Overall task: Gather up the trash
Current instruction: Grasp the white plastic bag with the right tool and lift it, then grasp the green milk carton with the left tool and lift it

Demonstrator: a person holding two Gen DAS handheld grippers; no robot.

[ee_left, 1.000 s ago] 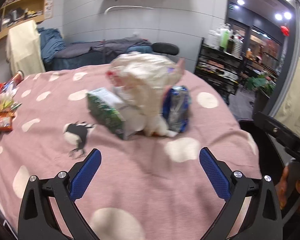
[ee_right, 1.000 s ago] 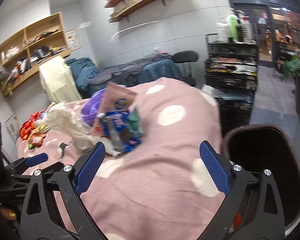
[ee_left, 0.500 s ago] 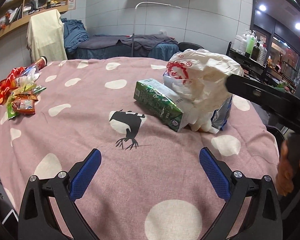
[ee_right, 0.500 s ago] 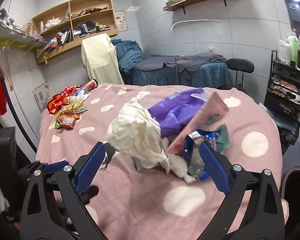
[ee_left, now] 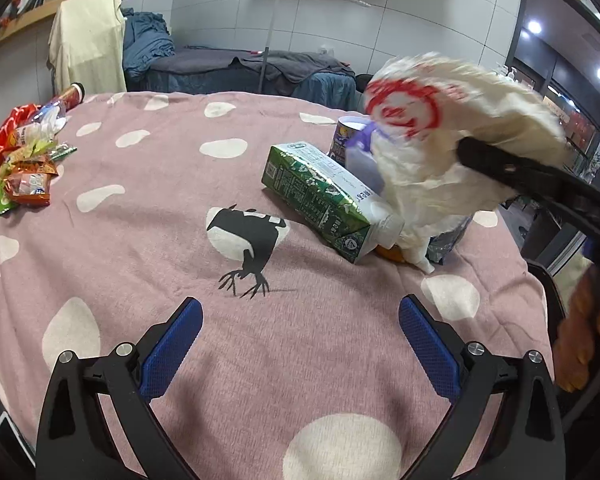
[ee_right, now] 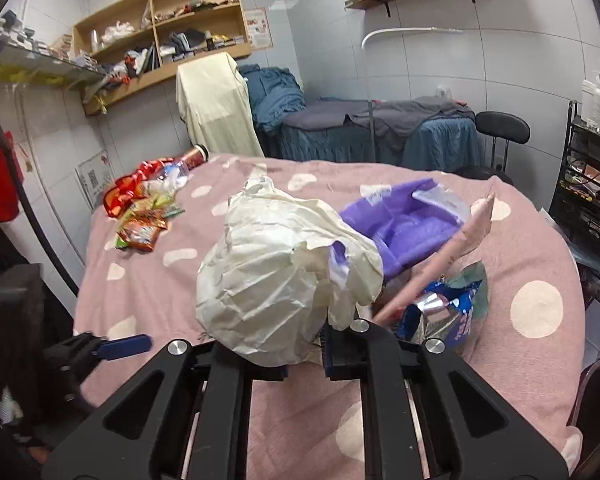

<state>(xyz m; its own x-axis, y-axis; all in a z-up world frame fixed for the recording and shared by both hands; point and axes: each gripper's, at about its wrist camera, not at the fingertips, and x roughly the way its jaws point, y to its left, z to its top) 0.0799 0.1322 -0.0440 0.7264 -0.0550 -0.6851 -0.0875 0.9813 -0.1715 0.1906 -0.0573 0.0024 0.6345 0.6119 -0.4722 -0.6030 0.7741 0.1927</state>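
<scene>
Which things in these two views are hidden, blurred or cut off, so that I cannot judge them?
- Right wrist view: right gripper pads, covered by the white plastic bag.
- Left wrist view: bag's red print, motion-blurred.
- Left wrist view: orange item, hidden under the green carton.
- Right wrist view: dark bin, cut by edge.

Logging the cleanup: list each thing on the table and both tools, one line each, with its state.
White plastic bag: crumpled, pinched by the right tool.
Right tool: closing on the bag.
Left tool: open, empty, above the tablecloth.
Green carton: lying on its side.
Purple bag: open, lying in the pile.
Blue foil wrapper: crumpled, torn open.
Snack packets: heaped at the far left edge, untouched.
</scene>
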